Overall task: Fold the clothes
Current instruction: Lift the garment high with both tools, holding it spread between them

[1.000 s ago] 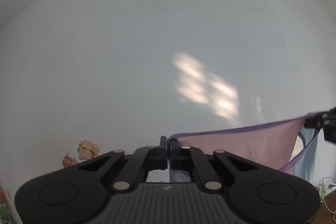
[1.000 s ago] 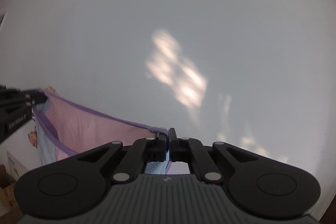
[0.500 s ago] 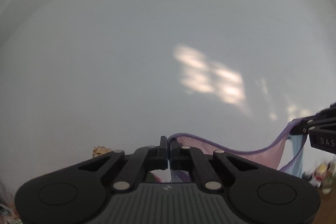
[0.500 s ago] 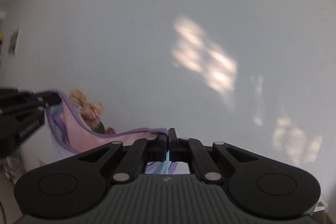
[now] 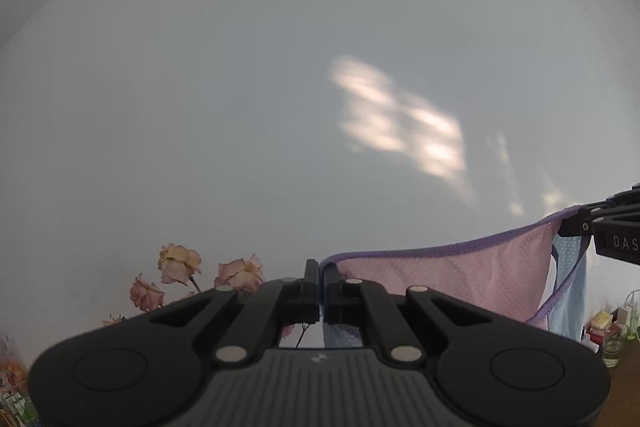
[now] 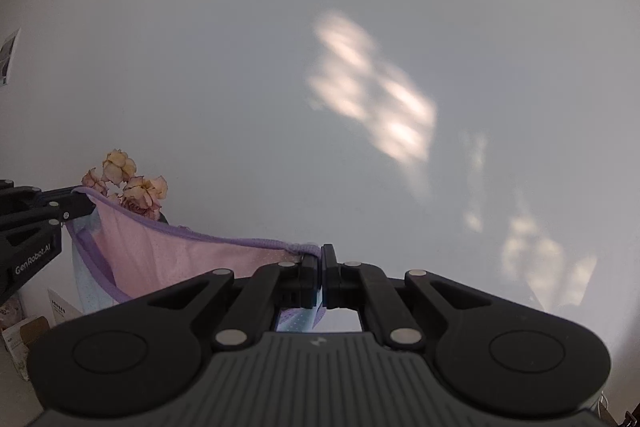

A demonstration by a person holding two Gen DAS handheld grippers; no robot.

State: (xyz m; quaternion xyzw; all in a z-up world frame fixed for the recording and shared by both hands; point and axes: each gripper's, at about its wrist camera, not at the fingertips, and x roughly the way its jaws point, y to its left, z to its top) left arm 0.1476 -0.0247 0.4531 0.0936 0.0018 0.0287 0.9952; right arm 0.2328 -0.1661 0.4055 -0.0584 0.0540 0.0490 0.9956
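Pink dotted fabric with a purple trim makes up the garment (image 5: 460,277), which hangs in the air stretched between the two grippers, its top edge sagging in a shallow curve. A pale blue dotted layer shows behind the pink at the garment's right end in the left wrist view and at its left end in the right wrist view (image 6: 168,251).

At one top corner the left gripper (image 5: 321,269) has its jaws closed tight on the purple trim; at the other the right gripper (image 6: 320,255) is clamped on the trim in the same way. Each gripper appears at the edge of the other's view, pinching its corner of cloth.

Behind the garment a plain white wall (image 5: 240,87) fills nearly all of both views, with patches of warm sunlight (image 5: 396,119) falling across it. Dried pinkish roses (image 5: 180,261) stand low against the wall at the left. At the far right, low down, a wooden surface (image 5: 628,379) carries a small glass jar (image 5: 611,349) and other small items too blurred to tell. In the right wrist view, cardboard boxes (image 6: 28,337) sit at the lower left, and a small paper (image 6: 8,61) hangs high on the wall at the left edge.
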